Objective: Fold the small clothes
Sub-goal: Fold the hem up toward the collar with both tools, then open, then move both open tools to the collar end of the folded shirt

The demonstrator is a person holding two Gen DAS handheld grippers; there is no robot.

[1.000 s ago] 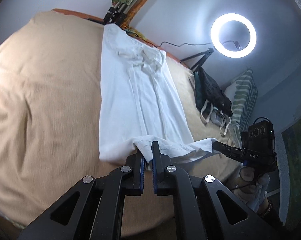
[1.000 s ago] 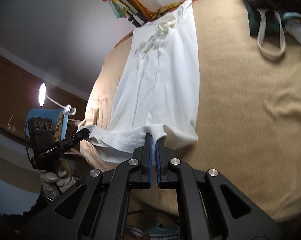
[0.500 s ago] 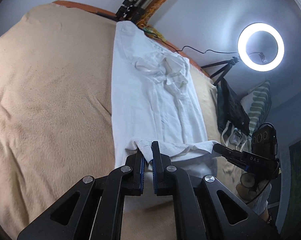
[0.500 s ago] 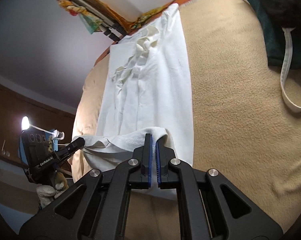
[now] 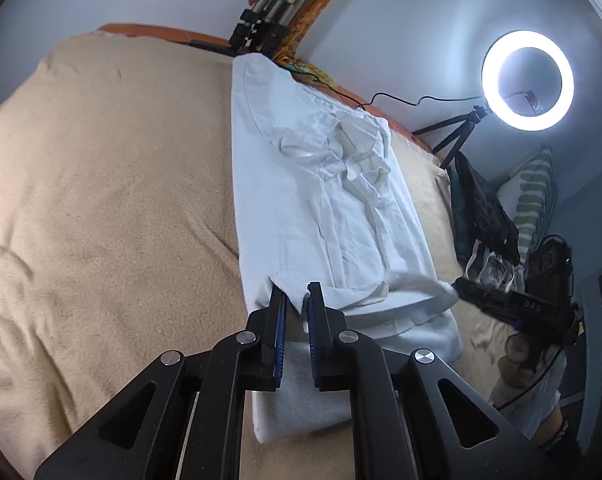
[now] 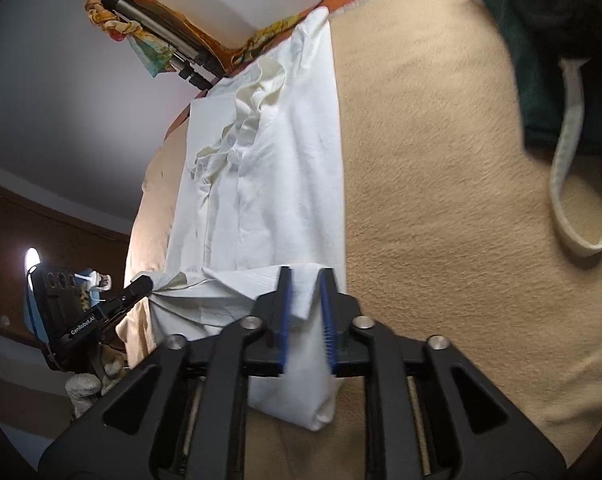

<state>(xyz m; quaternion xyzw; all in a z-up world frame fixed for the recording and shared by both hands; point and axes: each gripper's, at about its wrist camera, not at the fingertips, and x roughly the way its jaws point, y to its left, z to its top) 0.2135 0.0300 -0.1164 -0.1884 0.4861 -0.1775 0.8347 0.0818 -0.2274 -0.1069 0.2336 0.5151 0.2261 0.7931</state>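
On the tan bed (image 5: 101,200) lies a white shirt (image 5: 321,200), soft, light and floppy; its hem corners suit pinching. The 2 grippers, left (image 5: 295,292) and right (image 6: 305,276), stand spread around that hem.

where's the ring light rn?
Left wrist view, upper right: the ring light glows on a tripod against the wall, beyond the bed's far edge, above the dark bag.
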